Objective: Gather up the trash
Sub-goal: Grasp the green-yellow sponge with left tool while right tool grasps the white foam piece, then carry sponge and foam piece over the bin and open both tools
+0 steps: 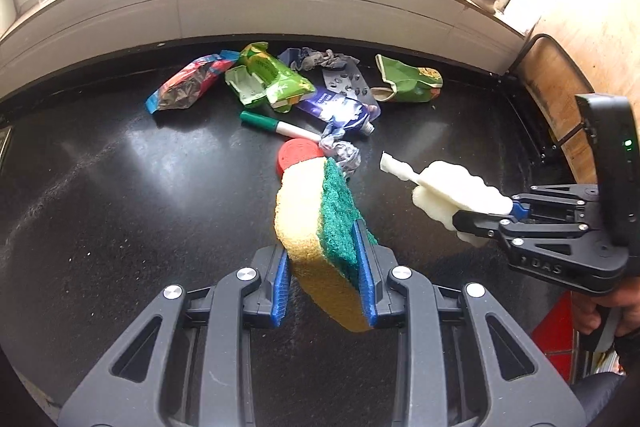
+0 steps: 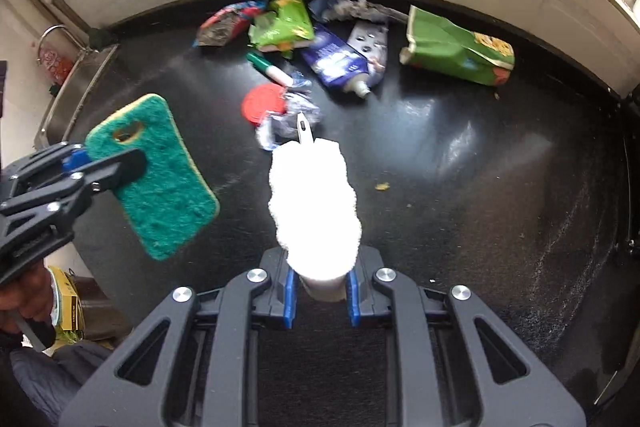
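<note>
The left tool is clamped on a yellow-and-green sponge, its blue pads pressing the sponge's two faces at the lower middle of the left wrist view; in the right wrist view the same sponge shows its green scouring side at the left edge, lifted clear of the black table. The right tool grips a white foam brush head at the bottom centre of its own view, the plastic tip pointing up the frame; from the left wrist it appears at the right, with the brush held off the table. The rest of the trash lies in a loose cluster at the upper middle of both views, near the back wall: a red-and-blue wrapper, a green carton, a green marker, a red lid, a blue squeezed tube, crumpled foil and a green pouch, set a little apart to the right.
</note>
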The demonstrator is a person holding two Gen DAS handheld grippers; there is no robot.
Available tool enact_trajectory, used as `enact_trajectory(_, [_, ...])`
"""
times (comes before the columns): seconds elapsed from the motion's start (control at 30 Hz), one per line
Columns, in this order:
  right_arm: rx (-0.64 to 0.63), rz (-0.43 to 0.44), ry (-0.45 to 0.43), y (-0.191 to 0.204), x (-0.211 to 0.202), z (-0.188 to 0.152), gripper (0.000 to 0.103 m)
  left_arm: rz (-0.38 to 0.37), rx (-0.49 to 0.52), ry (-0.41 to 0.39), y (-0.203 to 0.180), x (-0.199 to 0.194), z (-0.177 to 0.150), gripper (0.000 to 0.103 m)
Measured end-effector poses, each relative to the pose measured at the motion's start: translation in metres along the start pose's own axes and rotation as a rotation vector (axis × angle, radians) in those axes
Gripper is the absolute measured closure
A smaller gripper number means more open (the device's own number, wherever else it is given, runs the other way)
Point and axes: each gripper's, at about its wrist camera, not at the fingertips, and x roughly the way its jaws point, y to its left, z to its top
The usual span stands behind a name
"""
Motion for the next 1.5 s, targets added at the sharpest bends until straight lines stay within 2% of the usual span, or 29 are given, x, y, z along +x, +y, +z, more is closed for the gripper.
enact_trajectory(0.23, [-0.1,0.061,-0.078,0.055,-0.022,0.024,0.083,0.079,-0.026,-0.049,0.024,-0.032,-0.012,0.075])
enact_trajectory(0.4, [-0.253,0.175,-0.134,0.135,-0.036,0.043,0.083,0.214,-0.134,-0.103,0.073,-0.086,-0.045,0.075])
enact_trajectory(0.57, [-0.458,0.322,-0.109,0.249,-0.026,0.045,0.083,0.413,-0.323,-0.122,0.139,-0.149,-0.11,0.075])
enact_trajectory(0.63, [-0.548,0.382,-0.079,0.3,-0.018,0.036,0.083,0.456,-0.399,-0.121,0.16,-0.167,-0.136,0.075])
enact_trajectory(0.67, [-0.582,0.402,-0.064,0.32,-0.015,0.031,0.083,0.492,-0.466,-0.113,0.178,-0.18,-0.16,0.075])
enact_trajectory(0.8, [-0.732,0.489,0.037,0.41,0.009,-0.002,0.083,0.564,-0.631,-0.091,0.218,-0.205,-0.226,0.075])
enact_trajectory(0.9, [-0.824,0.517,0.103,0.463,0.028,-0.03,0.083,0.578,-0.75,-0.079,0.245,-0.214,-0.277,0.075])
enact_trajectory(1.0, [-0.887,0.524,0.187,0.508,0.057,-0.06,0.083,0.586,-0.825,-0.053,0.267,-0.212,-0.323,0.075])
enact_trajectory(1.07, [-0.909,0.505,0.241,0.53,0.08,-0.079,0.083,0.544,-0.893,-0.046,0.284,-0.202,-0.358,0.075])
enact_trajectory(1.17, [-0.935,0.47,0.299,0.556,0.115,-0.102,0.083,0.522,-0.94,-0.025,0.306,-0.183,-0.393,0.075])
enact_trajectory(1.3, [-0.974,0.418,0.347,0.584,0.157,-0.125,0.083,0.492,-0.978,-0.02,0.329,-0.153,-0.422,0.075])
enact_trajectory(1.4, [-1.001,0.386,0.364,0.599,0.179,-0.134,0.083,0.492,-0.981,-0.014,0.343,-0.138,-0.433,0.075])
enact_trajectory(1.47, [-1.011,0.371,0.368,0.605,0.189,-0.135,0.076,0.482,-0.979,-0.01,0.35,-0.132,-0.435,0.073])
enact_trajectory(1.5, [-1.016,0.358,0.366,0.608,0.192,-0.136,0.065,0.484,-0.977,-0.004,0.352,-0.129,-0.436,0.066])
